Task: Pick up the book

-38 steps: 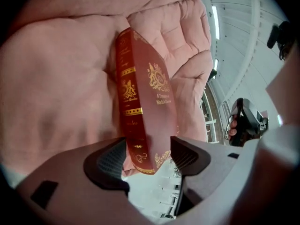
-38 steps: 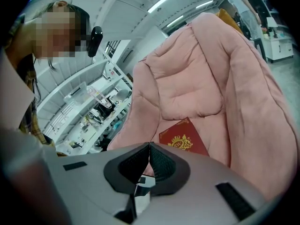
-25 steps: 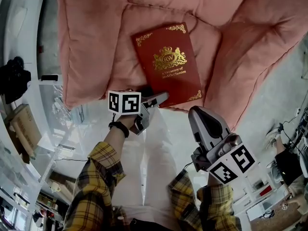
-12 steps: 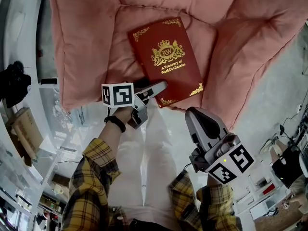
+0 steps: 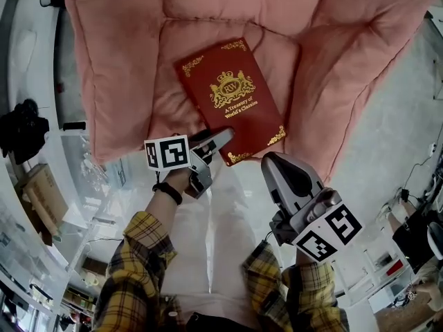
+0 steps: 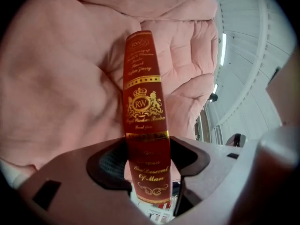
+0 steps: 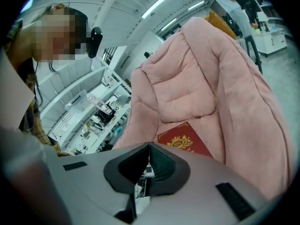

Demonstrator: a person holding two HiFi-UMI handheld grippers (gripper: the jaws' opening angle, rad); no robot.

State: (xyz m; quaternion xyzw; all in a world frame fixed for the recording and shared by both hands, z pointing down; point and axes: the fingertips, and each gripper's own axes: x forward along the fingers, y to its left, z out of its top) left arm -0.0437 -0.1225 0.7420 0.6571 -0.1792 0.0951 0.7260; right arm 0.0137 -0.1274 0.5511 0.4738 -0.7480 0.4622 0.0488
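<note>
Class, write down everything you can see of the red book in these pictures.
The red book is a hardback with gold corner ornaments, a gold crest and the title A Treasury of World's Classics. It is closed, cover up, resting aslant on the pink cushion. The near end of its spine stands between the left gripper's fingers, which have just been closing onto it.

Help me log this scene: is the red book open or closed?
Closed. In the head view the red book shows only its gold-crested front cover; the left gripper view shows its spine, covers together.
</note>
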